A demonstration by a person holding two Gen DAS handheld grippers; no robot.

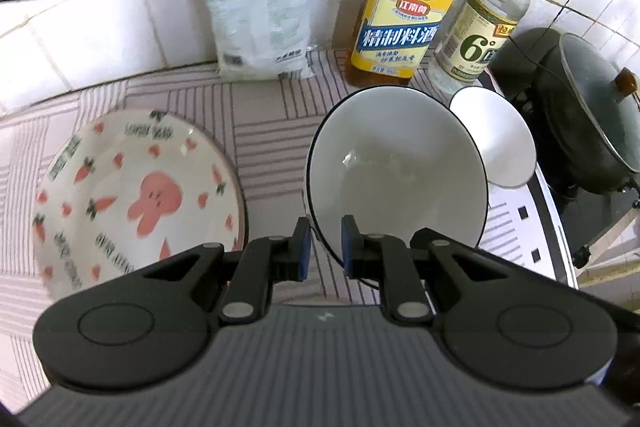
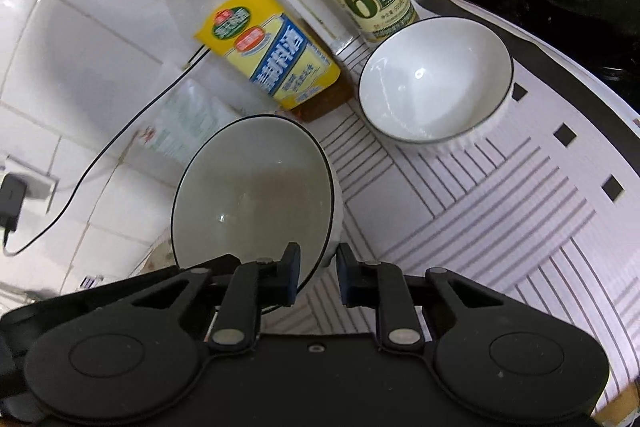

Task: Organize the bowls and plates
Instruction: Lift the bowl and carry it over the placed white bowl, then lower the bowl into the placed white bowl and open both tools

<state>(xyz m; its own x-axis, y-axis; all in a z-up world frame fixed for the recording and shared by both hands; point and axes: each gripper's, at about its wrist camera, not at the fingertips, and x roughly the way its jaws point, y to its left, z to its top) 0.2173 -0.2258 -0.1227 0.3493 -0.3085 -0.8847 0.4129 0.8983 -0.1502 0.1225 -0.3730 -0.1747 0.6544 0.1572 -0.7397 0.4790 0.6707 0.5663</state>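
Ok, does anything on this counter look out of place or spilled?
Nothing spilled or broken. Only the large bowl stands out: tipped steeply, pinched by its rim in the left gripper, with perhaps a wet film inside. The carrot plate looks fine.

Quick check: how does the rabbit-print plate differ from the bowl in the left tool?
The round white plate with pink rabbit and carrot print is decorated; the plain white dark-rimmed bowl is not. The plate is shallow, the bowl deep. The plate lies on the striped cloth; the bowl is tilted, its rim clamped by the left tool. Both are round and empty.
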